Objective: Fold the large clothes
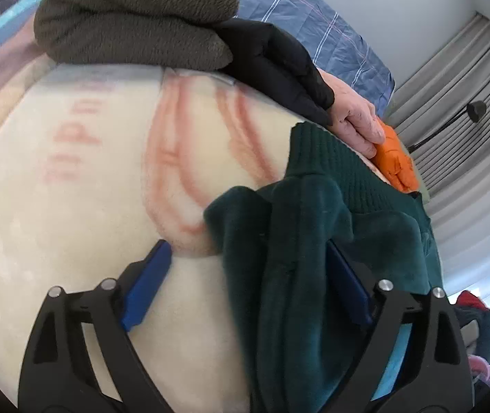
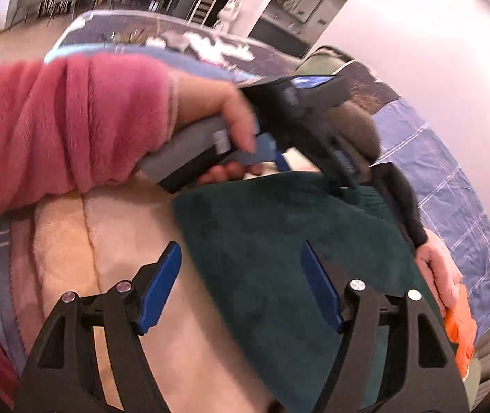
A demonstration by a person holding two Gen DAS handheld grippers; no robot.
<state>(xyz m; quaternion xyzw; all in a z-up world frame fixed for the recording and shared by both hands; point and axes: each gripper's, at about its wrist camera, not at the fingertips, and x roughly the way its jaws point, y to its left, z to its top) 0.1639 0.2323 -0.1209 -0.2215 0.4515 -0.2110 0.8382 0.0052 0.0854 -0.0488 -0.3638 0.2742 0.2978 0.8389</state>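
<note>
Dark green fleece garment (image 1: 300, 241) lies bunched on the cream blanket (image 1: 90, 189) of the bed. Left gripper (image 1: 248, 275) has its jaws spread, a ridge of fleece between them but unpinched; right gripper (image 2: 241, 282) hovers over the cloth, jaws spread too. Seemingly a fold was just released; next, regrip an edge.

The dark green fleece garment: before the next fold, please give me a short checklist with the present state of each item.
1. Left tongs open: ok.
2. Right tongs open, nothing pinched: ok.
3. Dark green fleece garment flat on the cream blanket: not ok, bunched up in the left wrist view.
4. Other person's hand away from the garment: not ok, it rests at the ribbed edge.
5. Olive fleece apart from the garment: ok.
</note>
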